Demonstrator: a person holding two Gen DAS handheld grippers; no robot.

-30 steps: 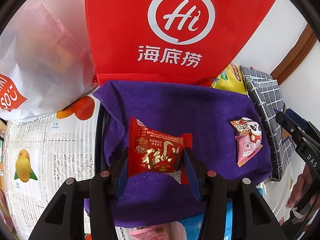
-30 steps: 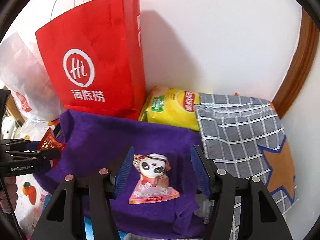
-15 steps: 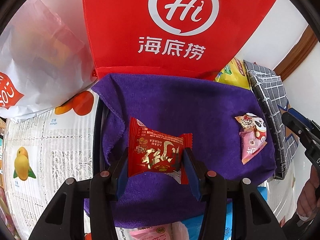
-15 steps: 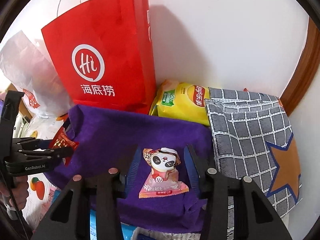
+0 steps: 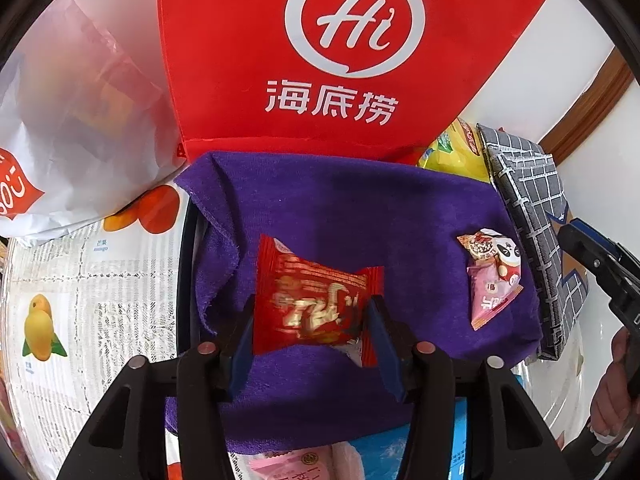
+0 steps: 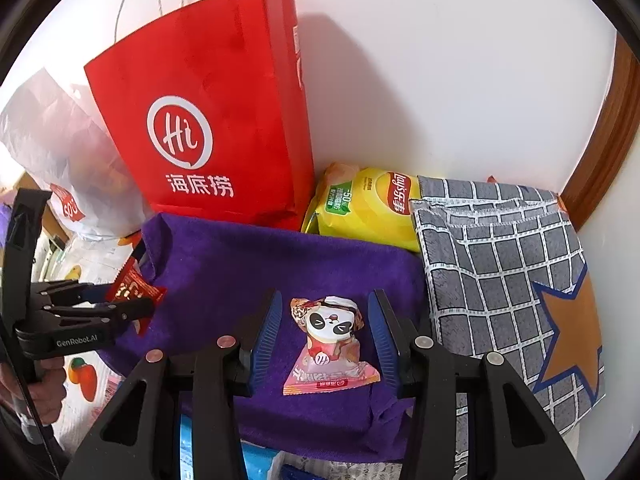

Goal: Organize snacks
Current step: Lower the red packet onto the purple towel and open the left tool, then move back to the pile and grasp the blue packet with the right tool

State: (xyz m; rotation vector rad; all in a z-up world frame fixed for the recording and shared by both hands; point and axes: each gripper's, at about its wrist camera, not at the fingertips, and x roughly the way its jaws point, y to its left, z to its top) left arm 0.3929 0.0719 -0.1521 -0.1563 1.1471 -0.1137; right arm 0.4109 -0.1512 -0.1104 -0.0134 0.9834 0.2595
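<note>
Between the opening left hand-held gripper's (image 5: 312, 332) jaws, a blurred red packet (image 5: 316, 300) slips.

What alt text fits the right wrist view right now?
The right hand-held gripper straddles a panda snack packet on a purple cloth, pads not touching it. Behind stand a red bag and yellow chips; at left, the left hand-held gripper has a red packet between its fingers.

Both tools are black frames with ribbed blue pads and copper-coloured rivets; left tool (image 6: 136, 300) reads "GenRobot.AI"; right tool (image 6: 324, 336) matches.
</note>
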